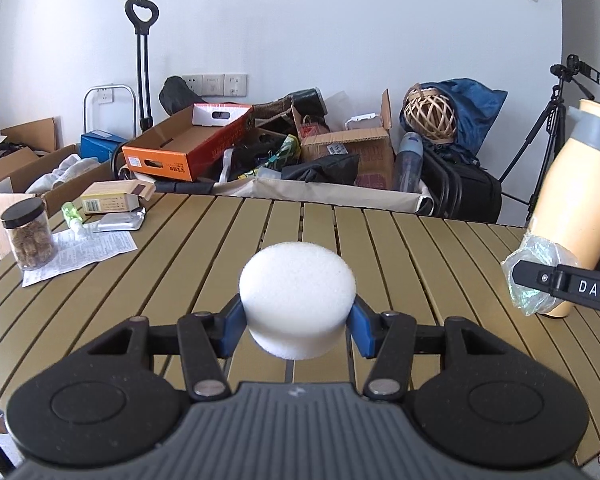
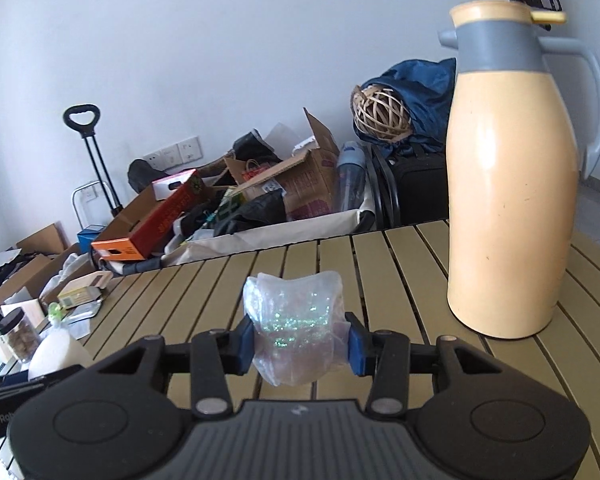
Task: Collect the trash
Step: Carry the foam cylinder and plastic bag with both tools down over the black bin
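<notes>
My left gripper (image 1: 298, 330) is shut on a round white foam puck (image 1: 297, 296), held above the slatted olive table (image 1: 400, 264). Its blue pads press the puck's two sides. My right gripper (image 2: 301, 344) is shut on a crumpled clear plastic wrapper (image 2: 296, 326) with green glitter, also lifted off the table. That wrapper (image 1: 530, 280) and one right finger show at the right edge of the left wrist view. In the right wrist view the foam puck (image 2: 58, 350) appears low at the left.
A tall beige thermos jug (image 2: 512, 184) stands on the table's right side. At the table's left lie a brown-filled jar (image 1: 28, 236), a printed leaflet (image 1: 84, 252), a foil blister pack (image 1: 120, 222), a small carton (image 1: 112, 198) and a green tube (image 1: 71, 216). Boxes and bags crowd the floor beyond.
</notes>
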`<state>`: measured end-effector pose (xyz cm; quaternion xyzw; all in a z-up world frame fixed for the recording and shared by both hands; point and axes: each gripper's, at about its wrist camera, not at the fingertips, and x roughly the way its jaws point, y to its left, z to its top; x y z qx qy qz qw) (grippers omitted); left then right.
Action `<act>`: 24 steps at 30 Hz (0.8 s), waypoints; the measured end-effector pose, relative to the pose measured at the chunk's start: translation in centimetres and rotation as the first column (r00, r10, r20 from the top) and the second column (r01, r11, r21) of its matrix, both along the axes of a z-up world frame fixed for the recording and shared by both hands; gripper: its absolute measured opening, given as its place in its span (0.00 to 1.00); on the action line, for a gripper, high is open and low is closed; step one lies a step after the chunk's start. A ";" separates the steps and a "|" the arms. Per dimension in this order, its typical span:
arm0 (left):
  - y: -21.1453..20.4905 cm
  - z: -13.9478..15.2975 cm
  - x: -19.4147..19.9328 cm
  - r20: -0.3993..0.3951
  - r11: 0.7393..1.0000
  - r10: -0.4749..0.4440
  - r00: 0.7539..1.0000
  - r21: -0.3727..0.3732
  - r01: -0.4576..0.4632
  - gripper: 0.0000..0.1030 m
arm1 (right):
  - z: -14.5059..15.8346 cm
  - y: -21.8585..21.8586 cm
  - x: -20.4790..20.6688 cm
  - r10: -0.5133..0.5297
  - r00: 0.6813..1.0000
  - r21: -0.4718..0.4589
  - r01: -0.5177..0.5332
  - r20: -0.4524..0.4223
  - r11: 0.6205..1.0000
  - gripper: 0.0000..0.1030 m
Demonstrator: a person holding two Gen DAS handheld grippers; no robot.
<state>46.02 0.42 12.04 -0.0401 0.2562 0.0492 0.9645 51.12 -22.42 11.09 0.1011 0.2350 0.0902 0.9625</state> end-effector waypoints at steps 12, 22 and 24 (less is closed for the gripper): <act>0.2 0.5 -9.7 0.027 1.000 -0.024 0.999 0.015 0.023 0.53 | 0.2 1.2 -10.2 0.060 0.998 0.016 -0.060 0.016 0.998 0.42; 0.2 -1.6 -17.0 0.016 0.996 -0.083 0.996 0.013 0.083 0.53 | -1.4 1.8 -18.4 0.125 0.992 0.021 -0.125 0.012 0.992 0.42; 0.2 -2.3 -18.3 0.005 0.995 -0.097 0.995 0.011 0.097 0.53 | -1.9 2.1 -19.8 0.141 0.990 0.013 -0.141 0.002 0.990 0.42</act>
